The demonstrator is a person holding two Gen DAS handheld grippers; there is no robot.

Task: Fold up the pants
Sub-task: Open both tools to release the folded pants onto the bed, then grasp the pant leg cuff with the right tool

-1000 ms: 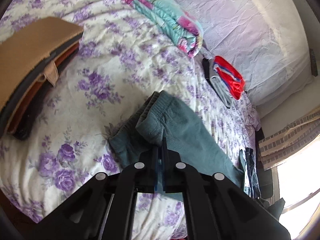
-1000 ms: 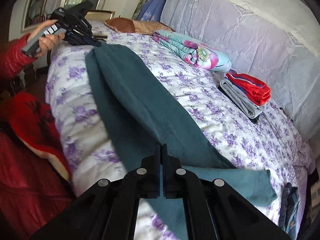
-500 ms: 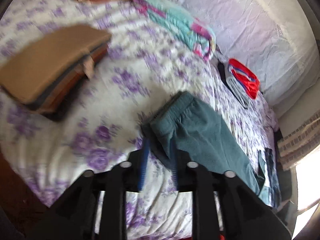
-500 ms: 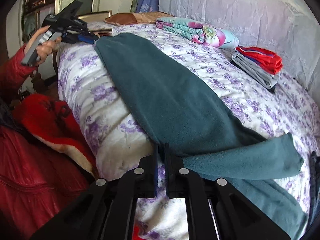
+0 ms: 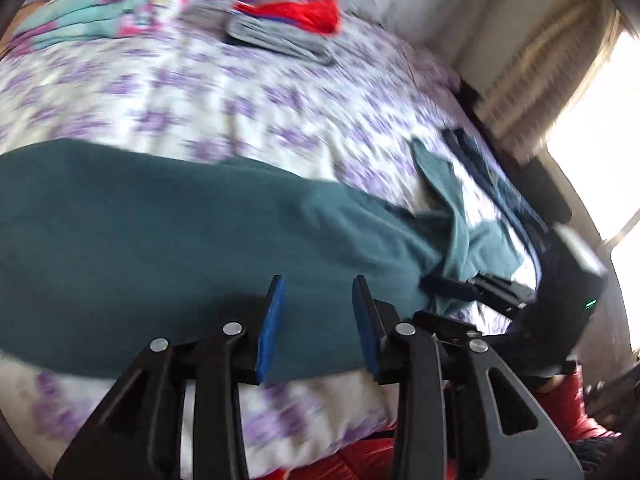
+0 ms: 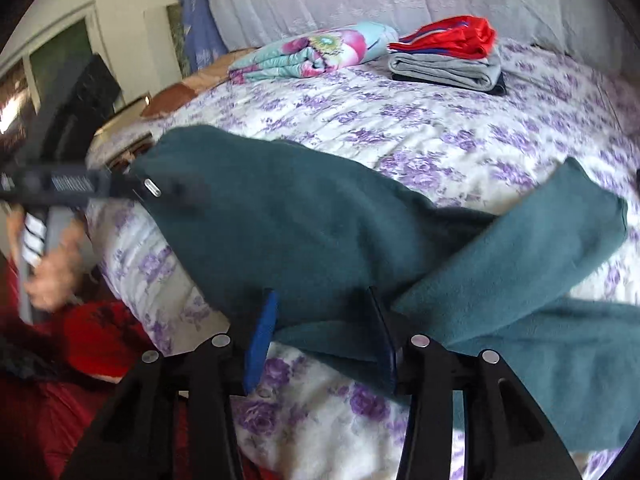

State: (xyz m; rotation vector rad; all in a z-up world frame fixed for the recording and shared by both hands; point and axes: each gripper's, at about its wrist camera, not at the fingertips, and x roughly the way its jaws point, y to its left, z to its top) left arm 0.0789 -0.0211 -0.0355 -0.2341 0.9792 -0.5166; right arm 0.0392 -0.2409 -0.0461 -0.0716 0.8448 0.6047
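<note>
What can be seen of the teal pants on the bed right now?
The teal pants look like soft fleece, plain and dark teal. They lie stretched across the floral bedspread near its front edge, with one leg angled across the other fabric. Both the left hand-held gripper and right hand-held gripper hover open at their near edge, gripping nothing.

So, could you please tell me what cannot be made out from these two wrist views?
- Waistband of the teal pants: right wrist view, covered by the blurred left gripper.
- Lower leg ends: right wrist view, cut off by the frame edge; left wrist view, bunched behind the right gripper.
- Floral bedspread detail: left wrist view, motion blur.
- Items under the red garment in the folded stack: stacked edges only.
</note>
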